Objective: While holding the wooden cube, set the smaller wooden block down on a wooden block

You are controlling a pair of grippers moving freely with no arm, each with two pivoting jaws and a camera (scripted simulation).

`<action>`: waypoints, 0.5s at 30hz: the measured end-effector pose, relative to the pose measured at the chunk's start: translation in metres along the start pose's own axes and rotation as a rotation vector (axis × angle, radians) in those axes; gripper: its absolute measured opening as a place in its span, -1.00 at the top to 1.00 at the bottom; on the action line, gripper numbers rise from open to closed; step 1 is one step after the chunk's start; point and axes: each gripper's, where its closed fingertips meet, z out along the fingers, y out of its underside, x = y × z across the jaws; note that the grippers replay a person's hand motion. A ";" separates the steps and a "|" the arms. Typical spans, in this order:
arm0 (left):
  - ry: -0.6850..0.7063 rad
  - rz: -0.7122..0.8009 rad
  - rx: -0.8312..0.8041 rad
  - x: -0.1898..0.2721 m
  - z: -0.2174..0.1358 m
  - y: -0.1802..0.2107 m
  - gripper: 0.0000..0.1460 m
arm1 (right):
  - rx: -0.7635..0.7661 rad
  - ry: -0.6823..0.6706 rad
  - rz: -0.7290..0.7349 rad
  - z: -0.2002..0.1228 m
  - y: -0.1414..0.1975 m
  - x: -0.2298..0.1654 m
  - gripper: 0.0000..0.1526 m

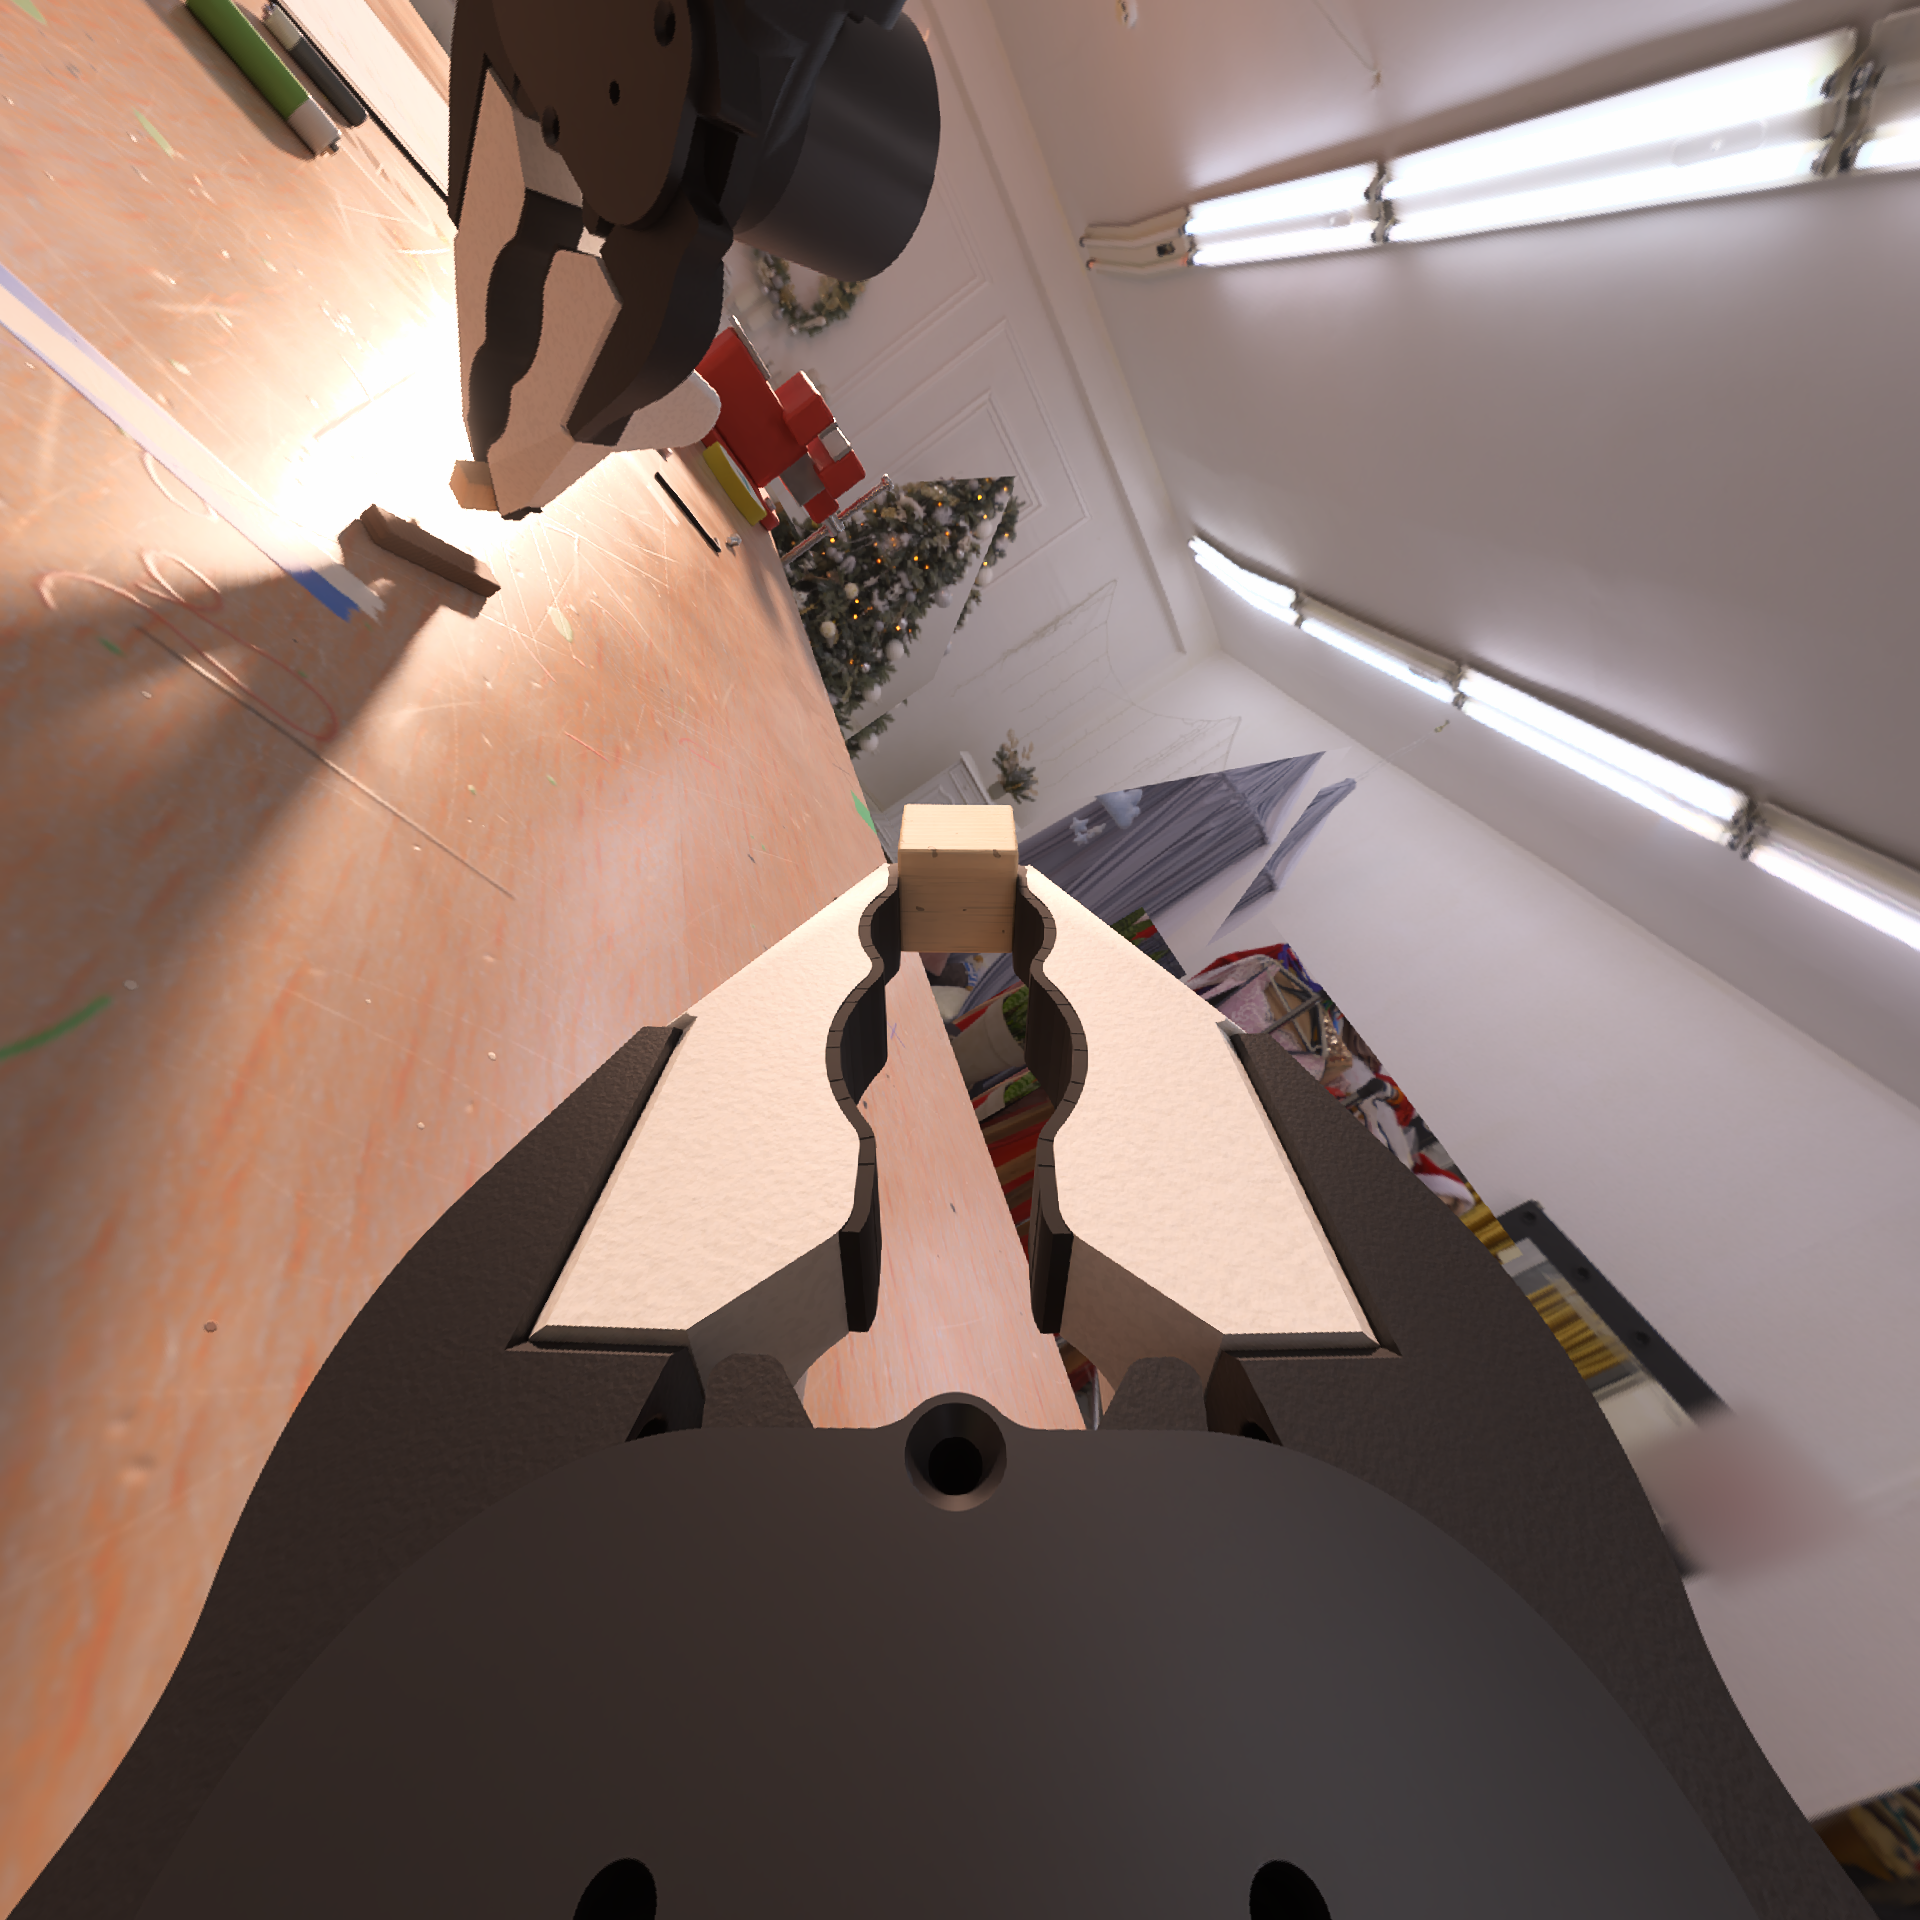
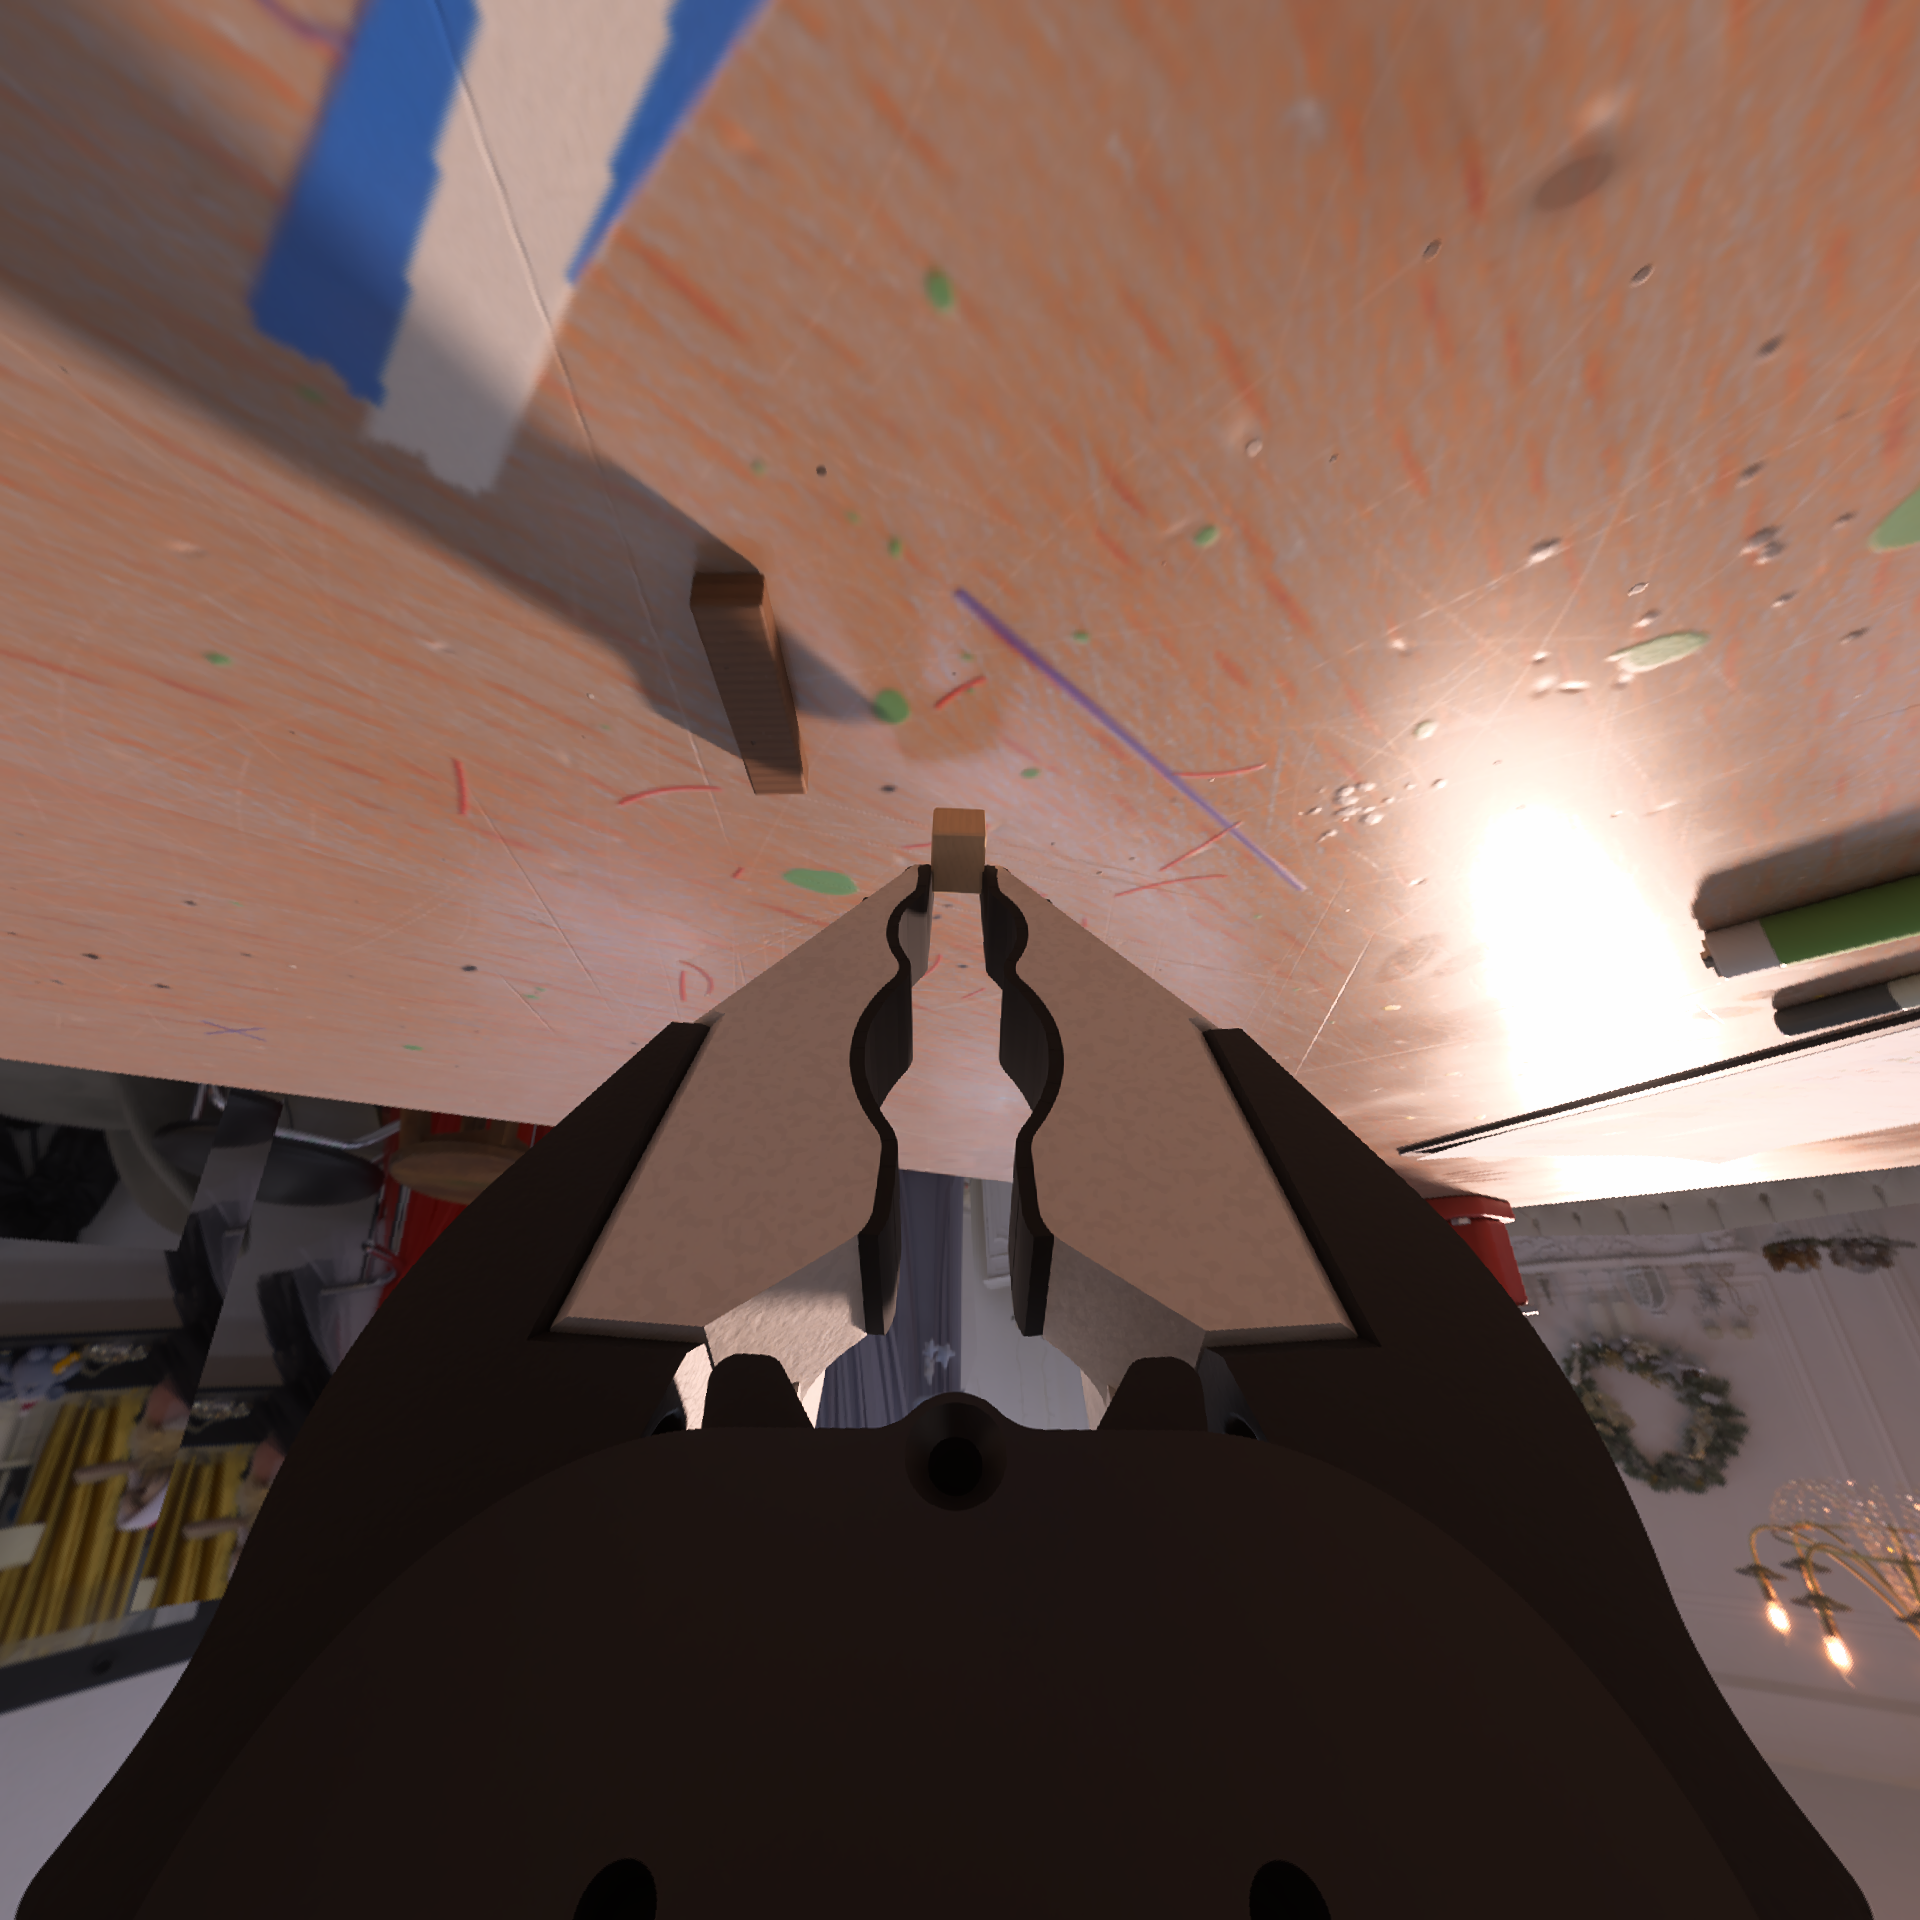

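While the left gripper clamps the wooden cube, the right gripper pinches the smaller wooden block.

Work table: an orange-pink wooden top, much scratched, flecked with green paint spots and short red and purple pen lines; we note a strong glare patch in both views.

Lying directly on it:
- One dark brown wooden block, long and flat, near the end of the tape.
- One strip of blue-edged white tape, stuck flat to the top.
- Markers, one with a green band, side by side towards the table's edge.
- A thin dark flat sheet or board beside the markers; we cannot tell which.
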 end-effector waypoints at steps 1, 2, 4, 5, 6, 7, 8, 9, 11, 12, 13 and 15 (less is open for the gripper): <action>0.000 -0.002 0.001 0.000 0.000 0.000 0.72 | 0.011 0.002 0.003 -0.001 -0.002 0.000 0.89; -0.001 -0.003 0.003 0.000 -0.001 -0.001 0.72 | 0.017 -0.001 0.008 -0.001 -0.002 0.000 0.89; -0.002 0.002 0.008 0.001 -0.001 -0.001 0.72 | 0.020 -0.004 0.012 -0.001 -0.003 0.000 0.89; -0.002 0.004 0.010 0.002 -0.002 -0.002 0.72 | 0.016 -0.001 0.009 -0.001 -0.002 0.000 0.89; -0.002 0.005 0.010 0.002 -0.002 -0.002 0.72 | 0.009 0.005 0.005 -0.001 -0.002 0.000 0.89; -0.002 0.005 0.009 0.002 -0.002 -0.001 0.72 | 0.002 0.012 0.000 0.000 -0.002 0.000 0.89; -0.002 0.004 0.008 0.002 -0.002 -0.001 0.72 | -0.004 0.016 -0.005 0.001 -0.002 0.001 0.89; -0.002 0.005 0.008 0.002 -0.002 -0.001 0.72 | -0.004 0.014 -0.005 0.002 -0.002 0.001 0.89; 0.000 0.007 0.006 0.003 -0.002 -0.001 0.72 | 0.011 -0.005 0.003 0.005 -0.003 0.001 0.89; 0.001 0.007 0.004 0.003 -0.002 0.000 0.72 | 0.013 -0.010 0.005 0.005 -0.003 0.001 0.89; 0.001 0.007 0.003 0.003 -0.002 0.000 0.72 | 0.011 -0.009 0.004 0.005 -0.003 0.001 0.89; -0.002 0.003 0.003 0.002 -0.002 0.000 0.72 | 0.007 0.004 -0.008 0.005 -0.003 0.001 0.89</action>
